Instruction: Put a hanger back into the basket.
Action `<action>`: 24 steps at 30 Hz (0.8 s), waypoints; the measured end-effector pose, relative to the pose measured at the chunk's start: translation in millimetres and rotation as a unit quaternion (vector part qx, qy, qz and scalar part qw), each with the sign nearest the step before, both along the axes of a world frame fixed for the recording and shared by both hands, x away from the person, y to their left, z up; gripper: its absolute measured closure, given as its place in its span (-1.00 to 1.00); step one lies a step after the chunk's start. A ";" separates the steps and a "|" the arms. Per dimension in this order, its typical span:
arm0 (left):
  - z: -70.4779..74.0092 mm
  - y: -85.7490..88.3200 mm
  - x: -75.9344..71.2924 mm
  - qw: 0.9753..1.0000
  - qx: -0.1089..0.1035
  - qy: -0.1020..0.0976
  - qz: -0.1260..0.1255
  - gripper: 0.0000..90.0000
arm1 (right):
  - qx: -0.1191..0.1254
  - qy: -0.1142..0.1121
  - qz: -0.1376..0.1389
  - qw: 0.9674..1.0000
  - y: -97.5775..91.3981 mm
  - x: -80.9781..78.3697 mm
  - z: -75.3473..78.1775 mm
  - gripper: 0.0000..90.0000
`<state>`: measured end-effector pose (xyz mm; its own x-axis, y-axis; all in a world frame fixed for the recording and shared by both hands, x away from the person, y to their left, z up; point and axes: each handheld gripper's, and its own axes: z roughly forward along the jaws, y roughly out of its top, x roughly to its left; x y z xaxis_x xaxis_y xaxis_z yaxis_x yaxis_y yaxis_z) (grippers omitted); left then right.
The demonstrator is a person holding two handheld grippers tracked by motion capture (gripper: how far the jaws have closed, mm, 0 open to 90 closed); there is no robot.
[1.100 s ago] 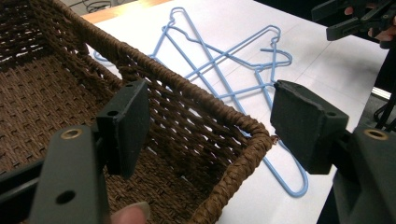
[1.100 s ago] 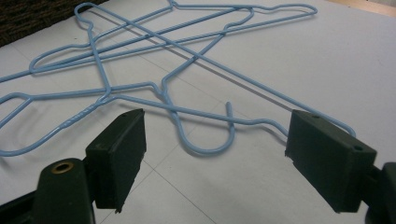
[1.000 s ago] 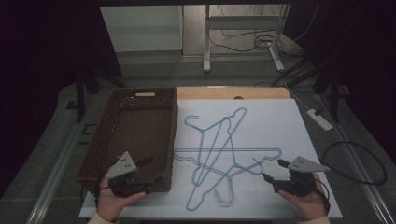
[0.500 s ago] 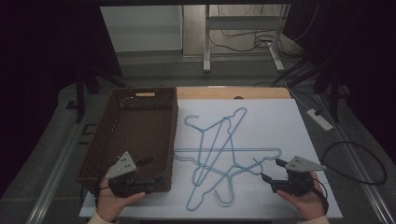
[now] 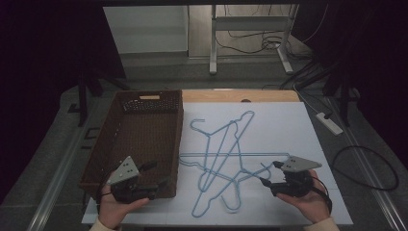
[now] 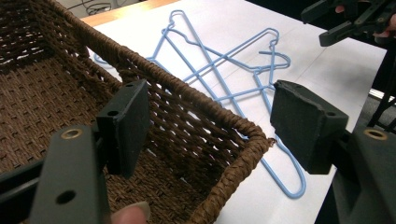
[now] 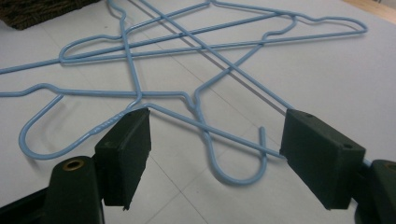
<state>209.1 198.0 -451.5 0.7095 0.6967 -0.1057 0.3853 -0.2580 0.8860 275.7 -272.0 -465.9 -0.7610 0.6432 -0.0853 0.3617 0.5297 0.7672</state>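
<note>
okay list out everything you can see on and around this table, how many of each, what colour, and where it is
wire hangers: three as far as I can tell, light blue, tangled in a pile mid-table on the white surface
basket: one, dark brown wicker, nothing in it, left side of the table beside the hangers
table: one, white top with a wooden strip at the far edge
power strip: one, white, on the floor off the table's right edge
cables: several, black, on the floor right and beyond
left gripper: one, black, open, at the basket's near right corner
right gripper: one, black, open, by the hanger hooks
</note>
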 end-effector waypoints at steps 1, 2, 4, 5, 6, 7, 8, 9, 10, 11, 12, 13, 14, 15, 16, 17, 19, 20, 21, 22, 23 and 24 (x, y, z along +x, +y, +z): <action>0.0 -0.2 -0.1 1.000 0.000 0.000 -0.001 -0.34 | -0.004 0.002 0.003 1.000 1.7 1.4 0.4 -0.45; 0.0 -0.4 -0.1 1.000 0.000 0.000 -0.001 -0.34 | -0.007 0.006 0.009 1.000 4.8 3.4 0.9 -0.44; 0.1 -0.3 -0.1 1.000 0.000 0.000 -0.001 -0.34 | -0.015 0.009 0.015 1.000 9.9 6.3 2.1 -0.42; 0.2 -0.2 0.0 1.000 0.000 0.000 -0.001 -0.34 | -0.018 0.010 0.019 1.000 11.7 7.5 2.8 -0.41; 0.1 -0.1 0.0 1.000 0.000 0.000 0.000 -0.34 | -0.022 0.011 0.025 0.999 15.4 9.6 3.8 -0.39; 0.1 -0.2 0.0 1.000 0.000 0.000 0.000 -0.34 | -0.025 0.013 0.029 0.999 17.8 10.8 4.8 -0.38; 0.0 -0.2 0.1 1.000 0.000 0.000 0.000 -0.34 | -0.027 0.013 0.032 0.999 19.7 11.7 5.3 -0.37; -0.3 -0.4 0.1 1.000 -0.001 0.001 -0.001 -0.34 | -0.031 0.014 0.038 0.999 24.3 13.3 6.8 -0.35; -0.3 -0.4 0.1 1.000 -0.001 0.001 -0.001 -0.34 | -0.033 0.013 0.041 0.999 25.8 13.7 7.3 -0.33; -0.4 -0.4 0.2 1.000 0.000 0.001 -0.001 -0.34 | -0.033 0.013 0.041 0.999 25.8 13.7 7.3 -0.33; -0.5 -0.4 0.2 1.000 0.000 0.001 -0.001 -0.34 | -0.035 0.015 0.047 0.998 27.7 14.4 7.8 -0.31; -0.6 -0.3 0.2 1.000 0.000 0.001 -0.001 -0.34 | -0.041 0.016 0.054 0.998 30.0 15.1 8.2 -0.30; -0.5 -0.4 0.1 1.000 0.000 0.001 -0.001 -0.34 | -0.048 0.015 0.061 0.997 31.8 15.8 8.3 -0.29; -0.3 -0.4 0.0 1.000 0.000 0.001 -0.001 -0.34 | -0.056 0.016 0.067 0.996 33.6 16.4 8.6 -0.27; -0.2 -0.5 -0.1 1.000 -0.001 0.000 -0.001 -0.34 | -0.075 0.019 0.082 0.994 37.1 18.3 9.7 -0.26; 0.1 -0.4 -0.2 1.000 0.000 0.000 -0.002 -0.34 | -0.085 0.020 0.091 0.992 38.9 19.4 10.3 -0.25; 0.1 -0.4 -0.2 1.000 0.000 0.000 -0.002 -0.34 | -0.094 0.022 0.100 0.990 40.2 20.5 10.8 -0.24; 0.1 -0.3 -0.1 1.000 0.000 0.000 -0.002 -0.34 | -0.119 0.023 0.122 0.985 44.3 23.1 11.1 -0.20; 0.0 -0.4 -0.1 1.000 0.000 0.000 -0.002 -0.34 | -0.130 0.024 0.130 0.983 46.0 24.2 11.1 -0.19; 0.0 -0.4 -0.1 1.000 0.000 0.000 -0.002 -0.34 | -0.146 0.027 0.141 0.979 48.2 25.9 11.1 -0.18; -0.1 -0.5 0.0 1.000 0.000 0.000 -0.002 -0.34 | -0.156 0.028 0.149 0.976 50.0 27.4 10.8 -0.16; -0.3 -0.6 0.0 1.000 0.000 0.001 -0.002 -0.34 | -0.168 0.032 0.162 0.972 52.3 29.9 10.3 -0.16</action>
<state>209.2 197.4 -451.7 0.7122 0.6939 -0.1062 0.3852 -0.2599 0.8855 305.7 -219.6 -455.7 -0.9298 0.3124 -0.1946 0.1749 0.8403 0.5132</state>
